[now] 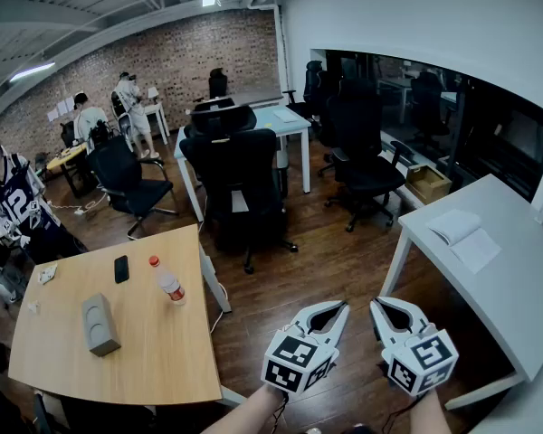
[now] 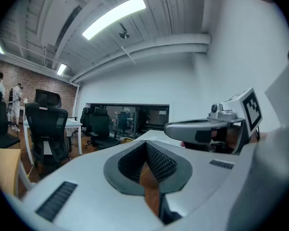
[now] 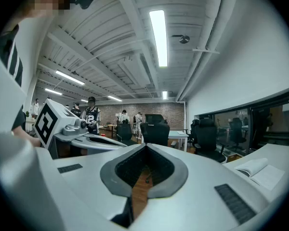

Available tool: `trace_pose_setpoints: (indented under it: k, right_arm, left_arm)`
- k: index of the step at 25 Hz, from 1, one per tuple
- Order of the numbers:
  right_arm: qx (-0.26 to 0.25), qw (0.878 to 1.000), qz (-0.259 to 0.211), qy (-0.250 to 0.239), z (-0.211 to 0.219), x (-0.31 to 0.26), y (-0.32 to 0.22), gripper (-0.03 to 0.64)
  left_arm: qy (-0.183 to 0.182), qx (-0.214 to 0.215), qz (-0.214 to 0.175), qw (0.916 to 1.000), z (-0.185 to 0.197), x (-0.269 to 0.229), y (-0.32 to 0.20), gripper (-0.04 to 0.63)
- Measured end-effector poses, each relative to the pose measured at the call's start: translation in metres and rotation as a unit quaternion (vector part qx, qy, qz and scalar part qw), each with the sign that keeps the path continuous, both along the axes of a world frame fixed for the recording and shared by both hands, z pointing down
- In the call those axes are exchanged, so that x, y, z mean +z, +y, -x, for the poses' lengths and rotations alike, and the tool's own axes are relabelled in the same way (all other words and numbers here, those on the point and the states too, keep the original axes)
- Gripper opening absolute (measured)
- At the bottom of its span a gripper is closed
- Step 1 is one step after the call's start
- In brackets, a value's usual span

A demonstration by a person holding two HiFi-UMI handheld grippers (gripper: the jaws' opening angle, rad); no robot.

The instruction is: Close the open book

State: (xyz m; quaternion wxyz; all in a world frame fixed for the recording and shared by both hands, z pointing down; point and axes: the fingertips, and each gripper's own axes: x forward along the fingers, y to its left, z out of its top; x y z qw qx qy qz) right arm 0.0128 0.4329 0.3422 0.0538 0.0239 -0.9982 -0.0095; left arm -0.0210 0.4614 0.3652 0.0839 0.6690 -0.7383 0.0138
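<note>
Over the wooden floor [image 1: 344, 269] at the near edge of the head view, both tongs are held side by side, roughly level and pointing away from the person. The left gripper [image 1: 341, 308] has its jaws together, tips meeting, with nothing between them; only floor shows through the hollow behind the tips. The right gripper [image 1: 379, 306] is the same: jaws pressed together and empty. They sit close to each other but apart, tips leaning slightly inward.

The open book [image 1: 455, 226] lies to the right on the white table [image 1: 525, 287], near that table's left edge, pages facing up. It is well apart from both grippers — farther out and to the right of the right one. The right gripper view also shows it low at the right, spread flat on the white top.

To the left stands a wooden table [image 1: 145, 360] carrying a dark phone [image 1: 121, 268], a bottle with a red cap [image 1: 167, 280] and a grey box [image 1: 100, 324]. Black office chairs [image 1: 240, 179] crowd the middle of the room around a farther white desk [image 1: 281, 120]. Several people [image 1: 131, 107] stand or sit at the far left by the brick wall [image 1: 163, 57].
</note>
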Motion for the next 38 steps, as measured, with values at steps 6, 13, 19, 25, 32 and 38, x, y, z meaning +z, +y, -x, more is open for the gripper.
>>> trace_pose_setpoints:
  k: [6, 13, 19, 25, 32, 38]
  right_arm:
    - [0.019, 1.0, -0.01, 0.006, 0.002, 0.006, -0.026, 0.003]
    - [0.053, 0.999, 0.003, 0.011, -0.008, 0.017, -0.08, 0.003]
    - [0.069, 0.998, 0.015, 0.007, -0.009, 0.026, -0.152, 0.003]
    - [0.081, 0.996, 0.033, 0.009, -0.012, 0.041, -0.238, 0.003]
    - [0.108, 0.992, 0.065, 0.015, -0.026, 0.054, -0.321, 0.003]
    - [0.132, 0.988, 0.076, 0.018, -0.025, 0.062, -0.366, 0.003]
  left_arm:
    - [-0.004, 0.015, -0.007, 0.9999, 0.006, 0.001, -0.025, 0.005]
    - [-0.005, 0.052, 0.009, 0.9986, -0.003, 0.011, -0.082, 0.005]
    - [-0.009, 0.08, 0.016, 0.9967, -0.005, 0.02, -0.156, 0.005]
    - [-0.011, 0.099, 0.022, 0.9948, -0.009, 0.03, -0.239, 0.005]
    - [0.002, 0.104, 0.059, 0.9929, -0.012, 0.041, -0.321, 0.005]
    - [0.005, 0.133, 0.068, 0.9887, -0.015, 0.048, -0.37, 0.005]
